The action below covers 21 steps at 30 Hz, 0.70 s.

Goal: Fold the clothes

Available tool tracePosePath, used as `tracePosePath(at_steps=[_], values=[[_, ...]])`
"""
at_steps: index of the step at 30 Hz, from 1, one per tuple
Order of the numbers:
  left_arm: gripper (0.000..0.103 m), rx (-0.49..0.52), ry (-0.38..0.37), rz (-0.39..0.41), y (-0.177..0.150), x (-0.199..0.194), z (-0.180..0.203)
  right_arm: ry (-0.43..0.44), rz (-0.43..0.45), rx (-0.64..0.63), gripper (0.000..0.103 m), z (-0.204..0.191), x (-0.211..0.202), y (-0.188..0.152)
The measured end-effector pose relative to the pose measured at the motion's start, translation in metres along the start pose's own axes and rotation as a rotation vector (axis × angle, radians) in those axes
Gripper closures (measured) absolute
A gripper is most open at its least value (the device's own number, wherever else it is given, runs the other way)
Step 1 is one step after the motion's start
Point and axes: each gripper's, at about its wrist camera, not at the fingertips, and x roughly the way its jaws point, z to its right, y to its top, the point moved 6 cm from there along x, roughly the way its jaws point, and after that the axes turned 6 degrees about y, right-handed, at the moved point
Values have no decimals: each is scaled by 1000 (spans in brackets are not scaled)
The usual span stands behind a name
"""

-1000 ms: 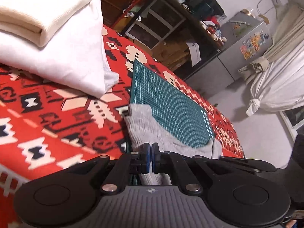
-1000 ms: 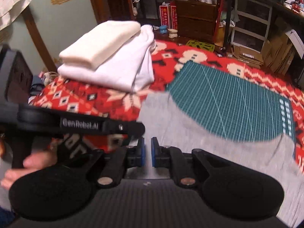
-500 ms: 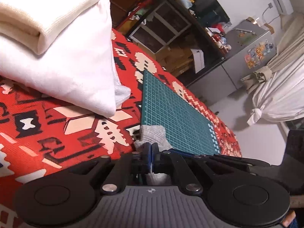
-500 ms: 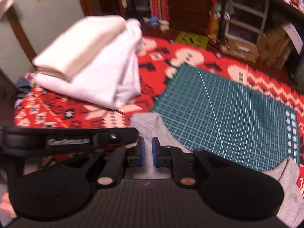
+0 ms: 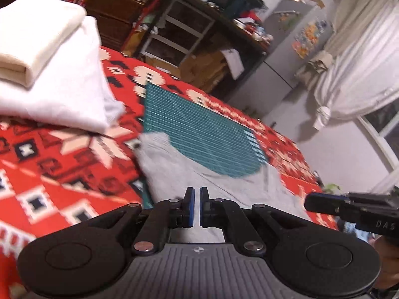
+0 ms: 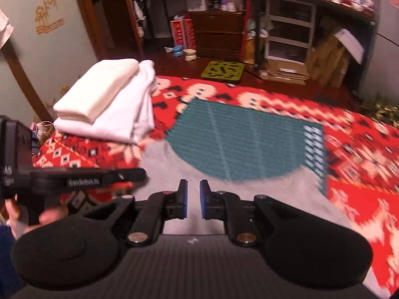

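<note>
Grey garment flat beneath both, right hand-held gripper opening, empty, left hand-held gripper released

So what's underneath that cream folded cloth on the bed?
The cream folded cloth rests on a folded white garment, which lies on the red patterned cover. Whatever lies under the white garment besides that cover is hidden.

Both tongs parted and off the grey garment, now spread flatter
</note>
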Motion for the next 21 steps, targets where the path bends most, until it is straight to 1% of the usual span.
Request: tracePosePath(at_steps=[3, 5, 8, 11, 15, 16, 18, 21], values=[[100, 0, -23, -5, -9, -10, 22, -43, 17, 37, 84, 19, -35, -29], [100, 27, -17, -10, -17, -14, 39, -77, 28, 58, 83, 32, -55, -50], [100, 70, -16, -39, -34, -17, 65, -130, 47, 99, 83, 56, -83, -78], [100, 143, -8, -82, -54, -14, 97, -170, 83, 162, 82, 81, -110, -105], [98, 248, 11, -113, -73, -3, 149, -214, 130, 234, 77, 115, -139, -137], [97, 276, 5, -124, -78, 1, 163, -234, 144, 249, 75, 123, -145, -143], [94, 329, -6, -141, -87, 9, 188, -283, 168, 275, 74, 139, -155, -157], [94, 404, -30, -193, -104, 26, 226, -338, 190, 314, 72, 158, -167, -176]])
